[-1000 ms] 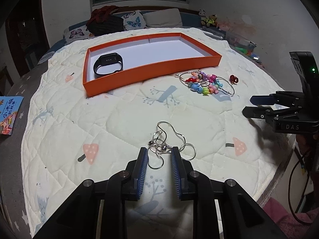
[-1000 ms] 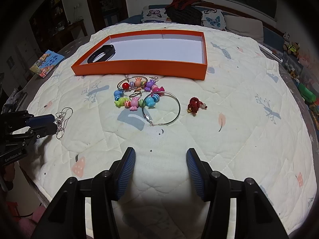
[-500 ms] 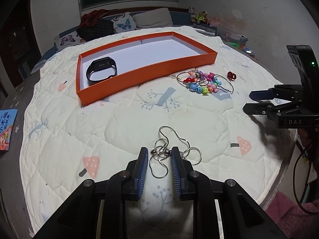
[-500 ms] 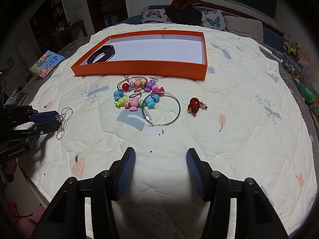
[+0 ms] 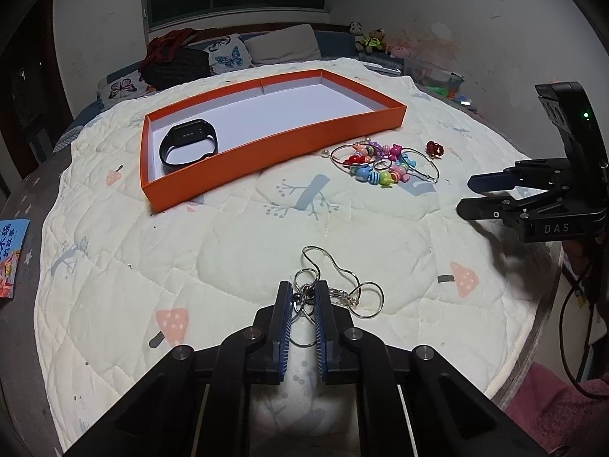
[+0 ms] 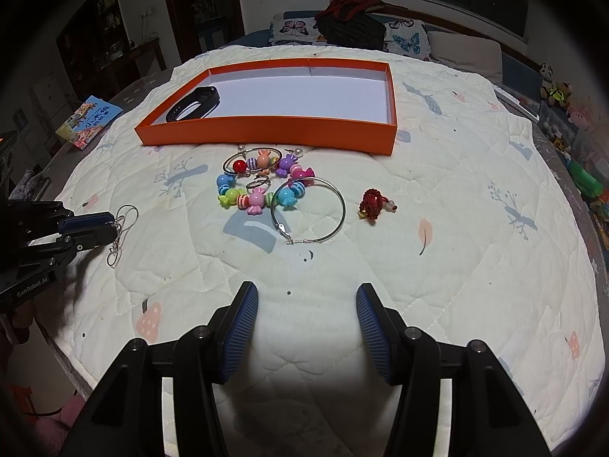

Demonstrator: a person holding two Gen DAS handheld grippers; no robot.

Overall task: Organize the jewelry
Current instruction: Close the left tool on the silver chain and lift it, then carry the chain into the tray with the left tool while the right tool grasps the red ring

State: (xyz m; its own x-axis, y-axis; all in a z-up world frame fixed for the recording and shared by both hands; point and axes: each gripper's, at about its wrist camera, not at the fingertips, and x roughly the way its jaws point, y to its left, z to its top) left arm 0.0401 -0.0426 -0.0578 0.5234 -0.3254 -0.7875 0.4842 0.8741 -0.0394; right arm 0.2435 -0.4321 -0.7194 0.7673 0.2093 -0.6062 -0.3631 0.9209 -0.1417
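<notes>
My left gripper point(image 5: 303, 292) is closing around a tangled silver chain necklace point(image 5: 335, 285) on the quilt; loops lie between its blue pads, which stay slightly apart. It also shows in the right wrist view point(image 6: 108, 226) with the necklace point(image 6: 121, 228) at its tips. My right gripper point(image 6: 304, 297) is open and empty above the quilt, short of a colourful bead bracelet point(image 6: 259, 186), a large silver hoop point(image 6: 310, 213) and a red charm point(image 6: 373, 205). An orange tray point(image 5: 266, 152) holds a black smart band point(image 5: 188, 144).
A children's book point(image 6: 89, 120) lies off the quilt at the left. Pillows and a dark bag point(image 6: 354, 24) sit behind the tray. Toys point(image 6: 555, 91) line the far right edge. The right gripper also shows in the left wrist view point(image 5: 495, 194).
My left gripper moved forward over the silver necklace, so the chain now lies between its pads, which have narrowed. The right gripper has hardly moved.
</notes>
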